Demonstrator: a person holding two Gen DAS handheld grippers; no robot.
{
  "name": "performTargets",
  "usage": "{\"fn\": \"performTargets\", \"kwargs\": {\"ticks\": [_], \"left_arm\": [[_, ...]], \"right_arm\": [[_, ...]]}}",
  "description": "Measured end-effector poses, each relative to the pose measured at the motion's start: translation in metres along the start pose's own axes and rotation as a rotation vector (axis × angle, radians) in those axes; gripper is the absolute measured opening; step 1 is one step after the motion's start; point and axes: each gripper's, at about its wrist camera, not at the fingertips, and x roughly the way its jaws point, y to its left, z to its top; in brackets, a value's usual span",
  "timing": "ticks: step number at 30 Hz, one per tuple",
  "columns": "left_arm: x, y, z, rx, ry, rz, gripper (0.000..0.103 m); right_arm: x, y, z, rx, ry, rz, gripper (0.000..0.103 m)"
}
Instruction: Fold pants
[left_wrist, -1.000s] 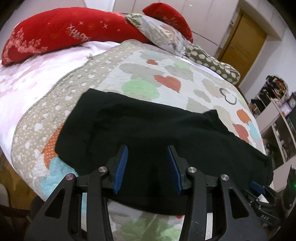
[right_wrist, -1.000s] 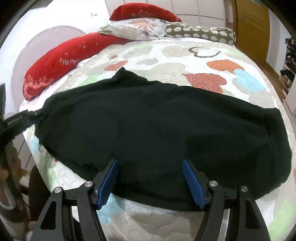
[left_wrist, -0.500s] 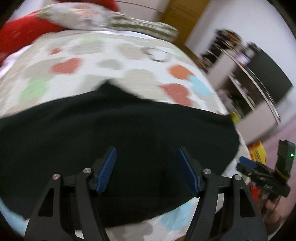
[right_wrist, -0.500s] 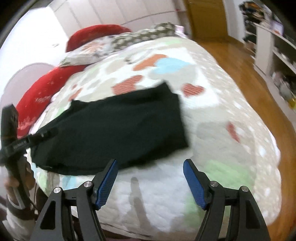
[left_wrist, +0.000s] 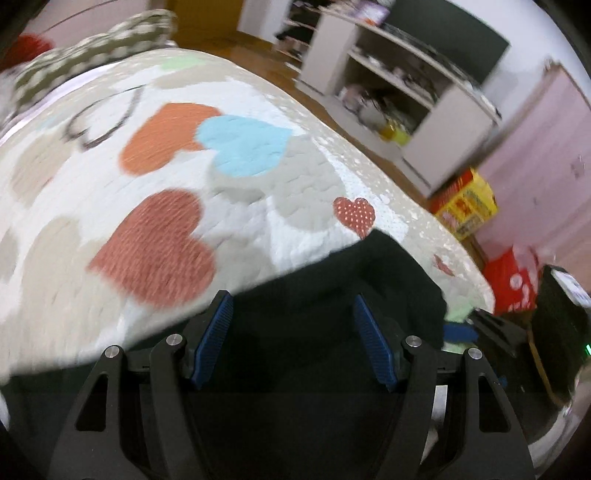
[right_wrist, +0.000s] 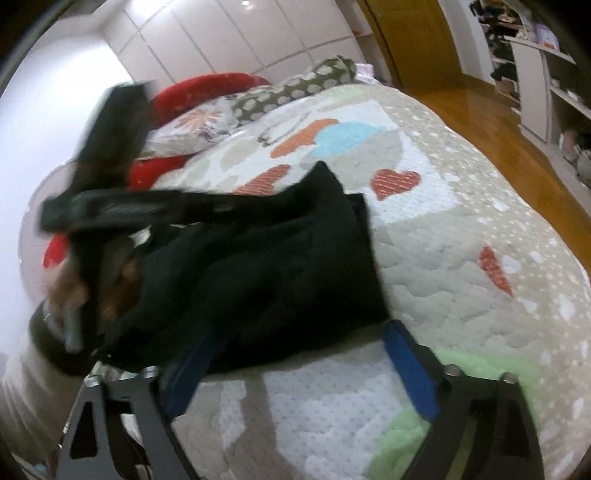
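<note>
- On the quilt (right_wrist: 461, 258), black pants (right_wrist: 266, 273) lay bunched and partly folded near the bed's foot edge, over the heart print.
- Left gripper (left_wrist: 293, 332): jaws spread wide, blue pads (left_wrist: 214, 339) either side of dark cloth; pants (left_wrist: 332, 295) lay under and between them. Contact not resolvable; nothing pinched.
- Right gripper (right_wrist: 306, 365): jaws spread, tips at the pants' near edge above the quilt; left pad (right_wrist: 192, 369) overlapped the cloth edge, right pad over bare quilt. Nothing clamped.
- Right view: left gripper (right_wrist: 110, 206) seen side-on above the pants' far side, blurred, a hand (right_wrist: 77, 288) on its handle.
- Pillows (right_wrist: 258, 96) at the head of the bed.
- Shelf unit (left_wrist: 399, 74) and yellow box (left_wrist: 465, 206) beyond the bed. Both views motion-blurred.
</note>
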Motion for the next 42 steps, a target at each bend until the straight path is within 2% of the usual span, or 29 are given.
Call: {"fn": "performTargets", "kwargs": {"ticks": [2,6,7,8,10,11,12,13,14,18,21,24,26,27,28,29,30,32,33,36,37,39,42], "left_arm": [[0.02,-0.001,0.012,0.02,0.032,-0.014,0.068],[0.033,-0.01,0.015,0.097,0.03,-0.008,0.068],[0.034,-0.01,0.017,0.104,0.029,-0.013,0.068],[0.036,-0.008,0.018,0.093,0.027,-0.028,0.068],[0.038,-0.004,0.018,0.06,0.014,-0.046,0.068],[0.037,-0.004,0.017,0.055,0.005,-0.045,0.063],[0.036,-0.005,0.016,0.059,0.0,-0.042,0.059],[0.032,-0.006,0.015,0.058,-0.003,-0.059,0.047],[0.026,-0.005,0.015,0.049,-0.004,-0.085,0.042],[-0.015,0.003,0.014,0.021,-0.071,-0.06,0.042],[-0.067,0.022,0.005,-0.04,-0.146,-0.071,0.042],[-0.116,0.049,-0.018,-0.152,-0.203,0.005,0.042],[-0.147,0.079,-0.047,-0.266,-0.239,0.053,0.043],[-0.157,0.091,-0.06,-0.315,-0.261,0.068,0.043],[-0.171,0.107,-0.081,-0.381,-0.292,0.093,0.043],[-0.18,0.12,-0.098,-0.434,-0.312,0.119,0.043],[-0.188,0.131,-0.117,-0.489,-0.325,0.139,0.043],[-0.199,0.152,-0.153,-0.6,-0.33,0.147,0.047],[-0.203,0.159,-0.165,-0.634,-0.332,0.15,0.047],[-0.212,0.165,-0.193,-0.68,-0.351,0.184,0.054],[-0.212,0.162,-0.199,-0.687,-0.356,0.187,0.061],[-0.208,0.157,-0.208,-0.705,-0.364,0.172,0.065],[-0.19,0.142,-0.212,-0.701,-0.348,0.16,0.065]], "right_arm": [[0.003,0.003,-0.001,-0.018,-0.009,-0.004,0.103],[0.009,0.006,0.0,-0.043,-0.04,-0.021,0.1],[0.01,0.003,0.001,-0.019,-0.066,-0.013,0.082],[0.013,-0.001,0.003,0.016,-0.073,0.003,0.053],[0.022,-0.01,0.009,0.074,-0.079,0.031,0.04],[0.024,-0.014,0.014,0.103,-0.081,0.049,0.032],[0.023,-0.016,0.017,0.119,-0.078,0.063,0.027],[0.02,-0.016,0.023,0.136,-0.076,0.098,0.024],[0.016,-0.012,0.028,0.135,-0.08,0.113,0.024],[-0.01,0.027,0.051,0.035,-0.123,0.155,0.023],[-0.019,0.069,0.063,-0.074,-0.133,0.203,0.023],[-0.011,0.12,0.064,-0.192,-0.117,0.266,0.023],[0.005,0.152,0.056,-0.261,-0.088,0.3,0.024],[0.018,0.168,0.05,-0.284,-0.059,0.329,0.024],[0.036,0.181,0.042,-0.299,-0.013,0.366,0.031],[0.053,0.19,0.034,-0.305,0.039,0.39,0.055],[0.077,0.2,0.024,-0.303,0.124,0.402,0.065],[0.112,0.211,0.006,-0.271,0.309,0.436,0.068],[0.112,0.211,0.003,-0.259,0.317,0.438,0.068],[0.081,0.197,0.013,-0.233,0.245,0.467,0.068],[0.071,0.191,0.015,-0.223,0.221,0.458,0.068],[0.051,0.175,0.027,-0.216,0.129,0.383,0.068],[0.048,0.16,0.04,-0.19,0.077,0.296,0.068]]}}
